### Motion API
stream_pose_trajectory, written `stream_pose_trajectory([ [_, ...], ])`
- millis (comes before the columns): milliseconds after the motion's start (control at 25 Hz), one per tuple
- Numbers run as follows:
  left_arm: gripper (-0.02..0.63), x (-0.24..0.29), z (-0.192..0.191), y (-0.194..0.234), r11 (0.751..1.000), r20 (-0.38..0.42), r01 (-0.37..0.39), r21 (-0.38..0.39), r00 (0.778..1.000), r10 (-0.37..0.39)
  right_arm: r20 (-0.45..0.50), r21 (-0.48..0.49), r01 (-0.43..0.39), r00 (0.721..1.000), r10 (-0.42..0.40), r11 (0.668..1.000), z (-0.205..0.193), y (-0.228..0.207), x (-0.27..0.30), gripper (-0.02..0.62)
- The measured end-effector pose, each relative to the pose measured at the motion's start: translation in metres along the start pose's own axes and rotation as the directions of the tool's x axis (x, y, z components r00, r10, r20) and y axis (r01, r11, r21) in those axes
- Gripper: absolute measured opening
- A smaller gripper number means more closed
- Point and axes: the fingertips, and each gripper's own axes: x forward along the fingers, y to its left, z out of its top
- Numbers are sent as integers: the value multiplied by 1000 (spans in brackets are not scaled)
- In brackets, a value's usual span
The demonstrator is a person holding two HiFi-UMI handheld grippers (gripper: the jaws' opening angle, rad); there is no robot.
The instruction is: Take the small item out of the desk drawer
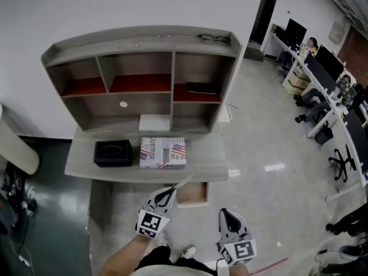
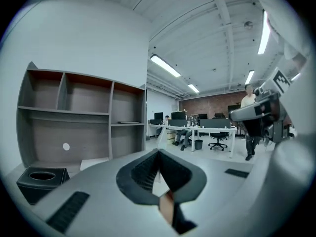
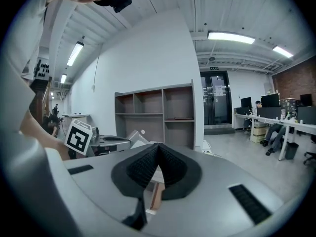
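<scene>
The desk drawer [image 1: 194,195] is pulled out under the front edge of the grey desk [image 1: 80,168], and its wooden inside shows. My left gripper [image 1: 171,191] sits just left of the drawer, shut on a thin pale strip-like item [image 1: 185,181] that sticks up and to the right from its tips. In the left gripper view the jaws [image 2: 158,154] meet with a pale sliver between them. My right gripper [image 1: 225,213] hovers lower and to the right of the drawer, shut with nothing in it; its own view shows closed jaws [image 3: 158,147] above a bit of brown wood [image 3: 155,196].
On the desk stand a black tissue box [image 1: 112,153] and a printed box with a flag [image 1: 163,152]. The hutch [image 1: 144,68] rises behind, with glasses [image 1: 214,38] on top. Office desks and chairs [image 1: 322,96] line the right side. My feet [image 1: 187,250] are below.
</scene>
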Motion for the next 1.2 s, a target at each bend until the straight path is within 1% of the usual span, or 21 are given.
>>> stream_pose_trajectory([
  [120,18,-15,22,3,1000,40,-8,-17,999,9,24,-23,10,1000,-9,1000,13,-2,0,23],
  [280,18,-37,48,15,998,95,-38,-52,995,43,62,-38,31,998,-29,999,31,-8,-3,23],
  [520,18,-73,81,41,992,178,-91,-92,978,106,98,-44,72,993,-67,996,49,-20,-16,21],
  [680,18,-97,108,54,986,250,-121,-111,957,146,123,-58,93,989,-86,994,63,-31,-23,21],
  [800,18,-116,125,62,981,288,-142,-135,941,176,135,-66,108,986,-98,992,71,-37,-26,23],
  [1040,18,-156,139,78,965,346,-198,-174,905,248,157,-76,142,979,-129,987,80,-51,-30,23],
  [1200,18,-189,143,86,942,360,-259,-212,876,321,166,-78,148,977,-133,986,86,-56,-37,23],
])
